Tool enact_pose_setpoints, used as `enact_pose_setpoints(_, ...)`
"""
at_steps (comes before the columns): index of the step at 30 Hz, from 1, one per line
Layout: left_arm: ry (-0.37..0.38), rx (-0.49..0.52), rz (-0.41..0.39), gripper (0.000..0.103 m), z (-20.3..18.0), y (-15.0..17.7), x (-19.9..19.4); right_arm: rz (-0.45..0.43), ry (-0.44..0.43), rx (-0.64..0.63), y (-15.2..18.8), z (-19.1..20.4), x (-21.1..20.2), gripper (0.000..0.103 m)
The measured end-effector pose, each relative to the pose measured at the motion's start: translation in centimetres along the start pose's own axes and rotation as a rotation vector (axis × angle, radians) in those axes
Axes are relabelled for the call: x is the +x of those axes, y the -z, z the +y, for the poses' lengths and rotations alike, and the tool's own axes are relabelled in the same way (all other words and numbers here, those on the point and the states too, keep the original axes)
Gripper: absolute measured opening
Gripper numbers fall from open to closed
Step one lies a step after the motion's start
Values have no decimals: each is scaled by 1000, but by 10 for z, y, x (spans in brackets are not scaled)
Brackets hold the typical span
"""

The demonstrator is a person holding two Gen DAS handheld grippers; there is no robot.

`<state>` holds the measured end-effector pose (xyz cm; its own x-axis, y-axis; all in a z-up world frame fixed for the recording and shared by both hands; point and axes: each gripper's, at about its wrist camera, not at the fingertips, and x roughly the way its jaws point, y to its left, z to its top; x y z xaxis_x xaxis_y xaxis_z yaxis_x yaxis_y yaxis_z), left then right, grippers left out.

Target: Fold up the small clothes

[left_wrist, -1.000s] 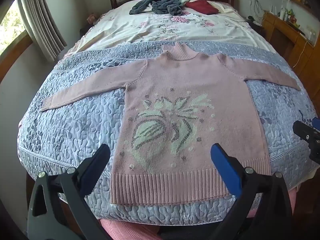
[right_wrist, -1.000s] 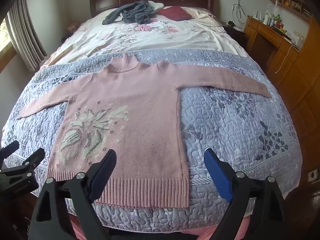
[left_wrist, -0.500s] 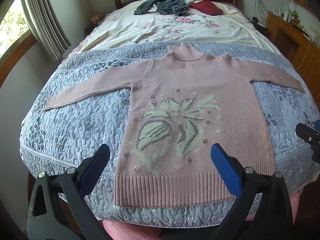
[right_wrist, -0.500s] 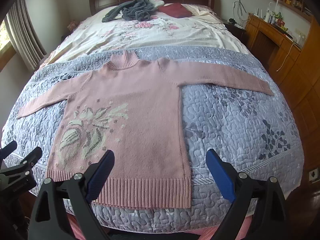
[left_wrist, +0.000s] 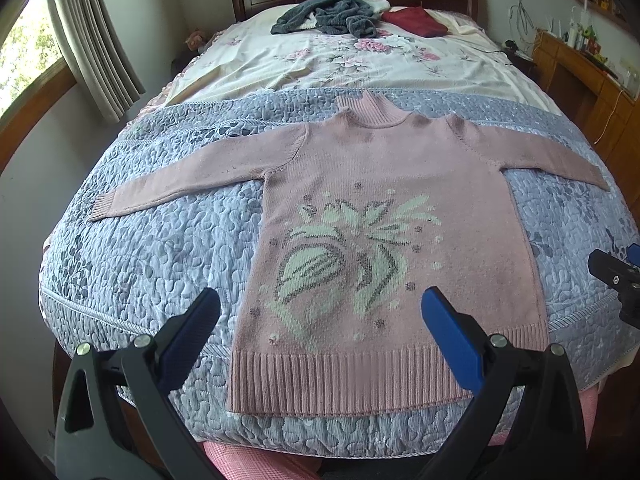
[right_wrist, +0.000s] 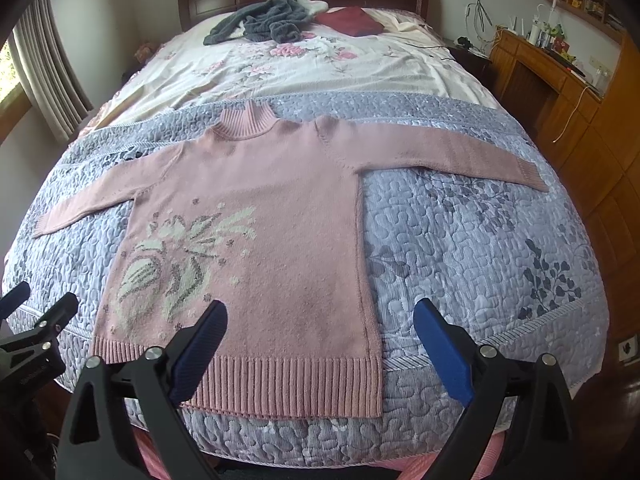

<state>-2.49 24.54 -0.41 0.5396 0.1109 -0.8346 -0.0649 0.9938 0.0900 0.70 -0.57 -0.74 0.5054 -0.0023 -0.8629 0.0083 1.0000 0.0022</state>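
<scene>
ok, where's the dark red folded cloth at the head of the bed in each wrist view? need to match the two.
Left wrist: the dark red cloth lies top centre-right, right of the grey clothes heap.
Right wrist: the dark red cloth lies top centre, also right of the grey clothes heap.
Shared landmark: the pink sweater's ribbed collar, straight below the heap in both.
</scene>
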Motion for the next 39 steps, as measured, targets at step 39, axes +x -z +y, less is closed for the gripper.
enact_pose_setpoints(39,-20,9,-20,100,2,1,-5,-3,-3,10,-1,-1,3,97)
